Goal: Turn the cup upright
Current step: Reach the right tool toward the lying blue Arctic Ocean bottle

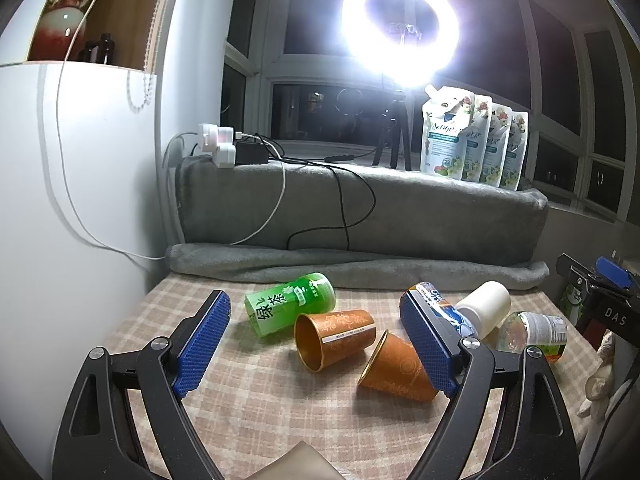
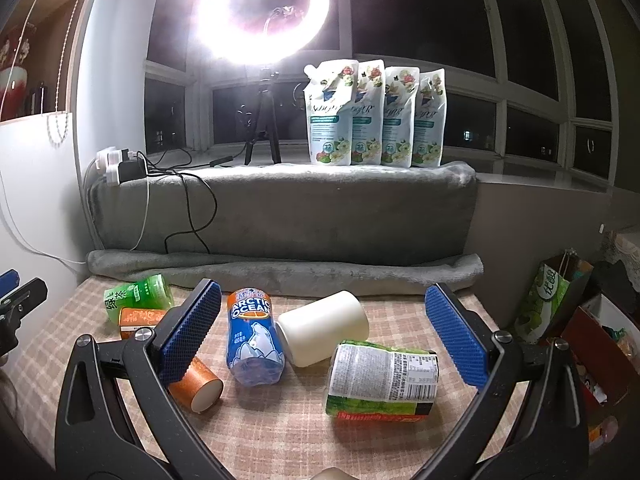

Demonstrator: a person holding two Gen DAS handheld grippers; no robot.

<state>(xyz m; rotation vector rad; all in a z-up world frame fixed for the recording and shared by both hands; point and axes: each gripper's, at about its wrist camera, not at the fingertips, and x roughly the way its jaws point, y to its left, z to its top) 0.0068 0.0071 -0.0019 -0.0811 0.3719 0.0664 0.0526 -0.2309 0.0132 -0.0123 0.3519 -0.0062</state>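
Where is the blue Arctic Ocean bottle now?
In the right wrist view the Arctic Ocean bottle lies on its side on the checked tablecloth, left of centre, between an orange cup and the cream cup.

Left tongs (image 1: 316,344) gape wide over checkered worktop (image 1: 280,420), holding nothing. Two orange cups (image 1: 336,338) lie sideways between the pads, green cup (image 1: 292,308) just behind.

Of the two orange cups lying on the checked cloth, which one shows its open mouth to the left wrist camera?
The orange cup beside the green tea cup, the farther orange cup: its dark hollow faces the camera. The nearer orange cup shows only its side.
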